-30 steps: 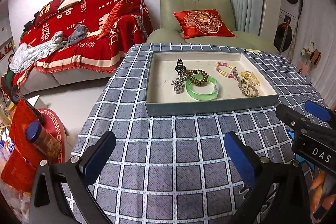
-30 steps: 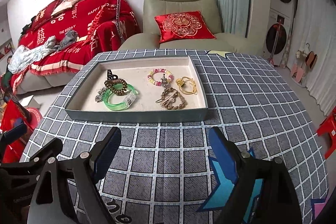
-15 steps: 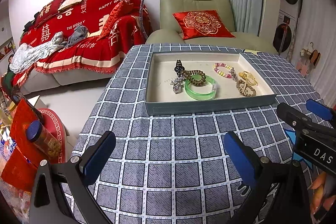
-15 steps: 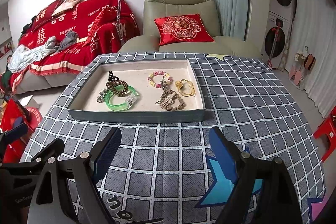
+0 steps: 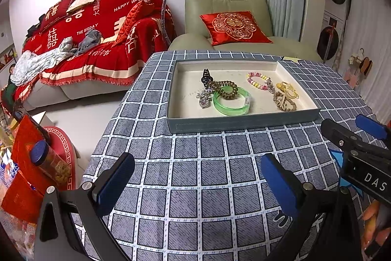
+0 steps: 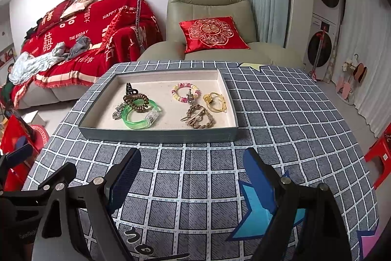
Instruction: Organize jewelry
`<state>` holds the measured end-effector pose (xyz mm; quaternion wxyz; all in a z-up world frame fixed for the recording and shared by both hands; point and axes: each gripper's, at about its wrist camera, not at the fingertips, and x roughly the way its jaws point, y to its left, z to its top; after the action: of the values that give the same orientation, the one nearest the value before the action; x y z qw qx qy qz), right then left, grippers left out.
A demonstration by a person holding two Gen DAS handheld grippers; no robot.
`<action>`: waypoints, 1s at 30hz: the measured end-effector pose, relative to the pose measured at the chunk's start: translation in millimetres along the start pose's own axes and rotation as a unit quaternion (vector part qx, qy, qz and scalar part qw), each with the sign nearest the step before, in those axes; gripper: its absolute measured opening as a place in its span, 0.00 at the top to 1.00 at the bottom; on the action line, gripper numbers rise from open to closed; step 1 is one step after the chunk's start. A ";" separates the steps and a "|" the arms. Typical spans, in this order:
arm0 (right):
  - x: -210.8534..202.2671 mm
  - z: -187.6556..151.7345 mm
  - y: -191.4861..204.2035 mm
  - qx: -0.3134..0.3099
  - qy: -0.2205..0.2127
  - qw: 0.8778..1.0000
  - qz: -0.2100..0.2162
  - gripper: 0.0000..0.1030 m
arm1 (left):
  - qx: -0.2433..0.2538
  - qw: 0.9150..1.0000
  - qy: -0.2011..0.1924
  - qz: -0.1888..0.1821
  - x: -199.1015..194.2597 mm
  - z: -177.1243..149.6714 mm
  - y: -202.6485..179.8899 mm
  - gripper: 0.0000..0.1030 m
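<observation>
A grey tray (image 5: 239,122) (image 6: 158,135) with a cream lining sits at the far side of the checked table. In it lie a green bangle (image 5: 231,101) (image 6: 140,114), a brown coil hair tie (image 5: 223,87) (image 6: 136,100), a black hair claw (image 5: 206,77), a silver charm (image 5: 203,99), a pastel bead bracelet (image 5: 256,81) (image 6: 185,91), a yellow cord (image 5: 288,89) (image 6: 216,102) and a braided tan bracelet (image 5: 284,103) (image 6: 199,118). My left gripper (image 5: 198,175) and right gripper (image 6: 193,170) are both open and empty, hovering over the table short of the tray.
The right gripper's fingers (image 5: 371,126) show at the right edge of the left wrist view. A red-draped sofa (image 5: 92,40) and a green armchair (image 5: 227,16) stand behind the table. Red bags and a jar (image 5: 46,163) sit on the floor at left.
Both grippers have drawn back slightly from the tray and risen a little. Both stay open. The jewelry has not moved.
</observation>
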<state>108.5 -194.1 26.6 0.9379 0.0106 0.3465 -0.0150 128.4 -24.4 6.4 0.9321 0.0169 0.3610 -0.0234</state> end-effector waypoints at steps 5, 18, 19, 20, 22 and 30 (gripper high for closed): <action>0.2 0.2 0.6 0.000 0.000 1.000 0.000 0.15 | -0.001 1.000 -0.001 0.002 0.4 0.6 -0.8 0.00; 0.4 -0.2 0.1 -0.004 -0.001 1.000 0.001 0.15 | -0.002 1.000 0.002 0.003 2.0 0.2 -0.7 0.00; 0.4 -0.3 -0.1 -0.004 -0.001 1.000 0.001 0.15 | -0.002 1.000 0.002 0.003 2.1 0.2 -0.4 0.00; 0.3 -0.4 -0.4 -0.004 -0.001 1.000 0.001 0.15 | -0.002 1.000 0.002 0.003 2.1 0.3 -0.5 0.00; -0.1 -0.7 -0.9 -0.004 -0.001 1.000 0.002 0.15 | -0.002 1.000 0.002 0.004 2.3 0.1 0.1 0.00; 0.6 1.2 2.4 -0.005 0.000 1.000 0.003 0.15 | -0.003 1.000 0.002 0.005 3.4 -0.1 2.3 0.00</action>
<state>109.9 -191.8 27.1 0.9379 0.0072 0.3466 -0.0107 131.0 -22.2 4.1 0.9315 0.0154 0.3629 -0.0179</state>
